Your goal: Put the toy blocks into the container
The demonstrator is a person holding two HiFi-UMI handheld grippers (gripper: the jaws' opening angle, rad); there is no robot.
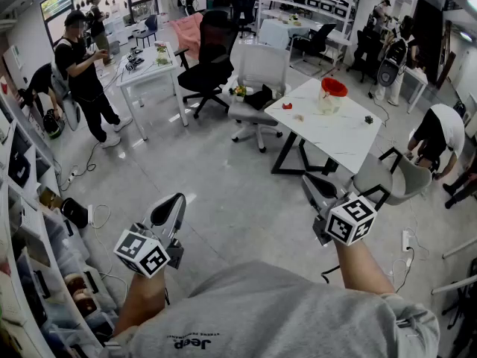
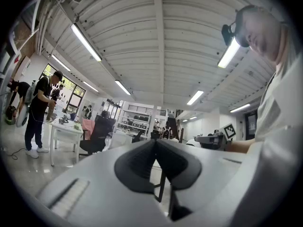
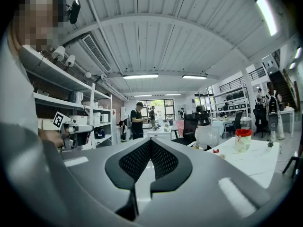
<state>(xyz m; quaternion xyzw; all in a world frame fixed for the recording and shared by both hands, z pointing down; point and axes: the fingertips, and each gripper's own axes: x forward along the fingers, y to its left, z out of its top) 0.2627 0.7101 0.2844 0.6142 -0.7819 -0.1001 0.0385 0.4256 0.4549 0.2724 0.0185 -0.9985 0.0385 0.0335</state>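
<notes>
1. Left gripper (image 1: 176, 200) and right gripper (image 1: 308, 180): both sets of jaws are pressed together with nothing between them, held level, well short of the white table (image 1: 343, 136).
2. Toy blocks (image 1: 287, 106) lie on the table's left corner, near the red-rimmed container (image 1: 332, 95) standing on it.
3. Blocks look small, light and rigid — best pinched across opposite flat sides. Surface finish too small to tell.

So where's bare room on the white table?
The table's near half, from the container to the near edge, is bare. The far corner is crowded: container and red blocks. A small dark thing sits by the right edge. A grey chair stands off the near corner.
</notes>
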